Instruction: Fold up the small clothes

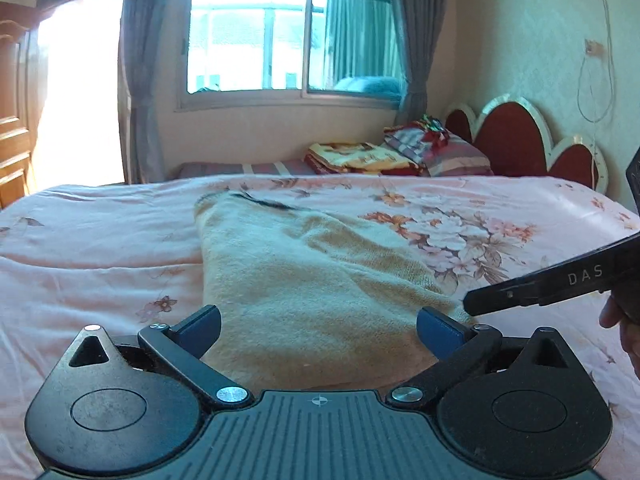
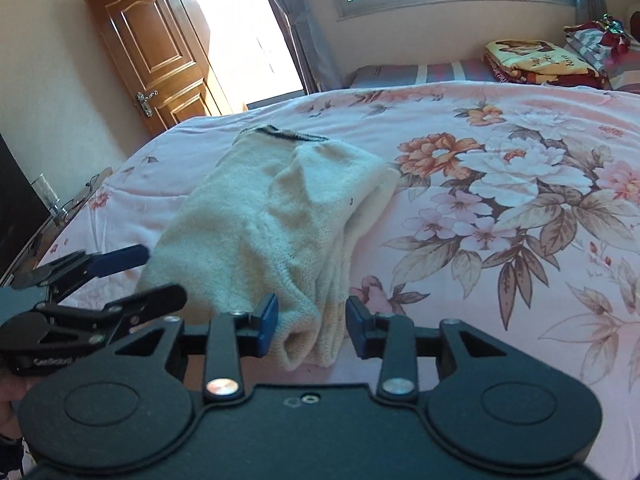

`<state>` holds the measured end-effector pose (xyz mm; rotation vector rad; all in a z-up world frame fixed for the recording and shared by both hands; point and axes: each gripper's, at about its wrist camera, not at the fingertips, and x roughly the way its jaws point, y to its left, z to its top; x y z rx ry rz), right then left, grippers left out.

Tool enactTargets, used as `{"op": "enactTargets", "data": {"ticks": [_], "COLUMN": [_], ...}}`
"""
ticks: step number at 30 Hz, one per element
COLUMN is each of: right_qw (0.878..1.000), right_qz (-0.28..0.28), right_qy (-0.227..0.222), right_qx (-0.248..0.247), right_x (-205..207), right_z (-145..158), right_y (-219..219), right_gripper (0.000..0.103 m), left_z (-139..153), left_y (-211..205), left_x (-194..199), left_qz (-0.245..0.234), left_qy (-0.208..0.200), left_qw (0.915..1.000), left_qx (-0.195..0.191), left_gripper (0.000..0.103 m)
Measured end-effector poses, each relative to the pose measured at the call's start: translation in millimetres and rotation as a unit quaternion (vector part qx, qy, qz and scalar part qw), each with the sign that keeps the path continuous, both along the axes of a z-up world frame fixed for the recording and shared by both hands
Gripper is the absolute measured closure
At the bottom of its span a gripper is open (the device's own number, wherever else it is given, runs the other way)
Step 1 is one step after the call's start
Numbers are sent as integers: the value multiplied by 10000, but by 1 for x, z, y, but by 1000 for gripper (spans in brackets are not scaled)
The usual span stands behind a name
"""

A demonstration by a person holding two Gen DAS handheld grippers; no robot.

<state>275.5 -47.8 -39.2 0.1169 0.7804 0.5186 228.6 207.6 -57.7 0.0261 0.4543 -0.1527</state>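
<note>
Blue pads of the left gripper [image 1: 318, 332] stand spread wide, nothing pinched, with the near edge of the cream knitted garment [image 1: 304, 280] lying between and just ahead of them. Beside it, the right gripper [image 2: 311, 330] hangs partly open around the garment's near folded corner; whether its pads touch the knit is unclear. The garment rests folded on the pink floral bed cover [image 2: 500, 184].

Cream knit garment [image 2: 276, 216] w/ dark-striped far edge, folded lengthwise into a long bundle, rumpled, lies flat on pink floral bedspread [image 2: 500, 160].
</note>
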Motion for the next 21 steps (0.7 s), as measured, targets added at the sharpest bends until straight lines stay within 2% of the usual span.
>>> {"op": "enactTargets", "data": {"ticks": [2,4,8,10,15,21], "right_qw": [9999,9994,9983,9979,9944,9862], "right_qz": [-53,-140,-275,-356,-759,-1145], "right_qy": [-104,-284,-463,-493,-604,-1049], "right_qx": [-35,-119,-238,-238,-413,-569], "right_x": [-19,-44,-100,-129,-197,-247], "right_z": [11,21,37,44,65,92], "right_y": [-8,-17,-29,-35,-43,-43], "right_gripper": [54,29,19,0,1,1], "left_z": [8,15,34,44,74,96], "left_y": [-2,-7,-23,-30,-50,-56], "left_x": [-22,-43,-89,-115,-181,-229], "left_qz": [137,256,530,584,743,818], "left_qy": [-5,-24,116,146,35,-83], "left_qw": [9999,9996,9985,9982,9971,9964], "left_qx": [68,121,120,-30,-187,-202], "left_gripper": [0,0,0,0,0,0]}}
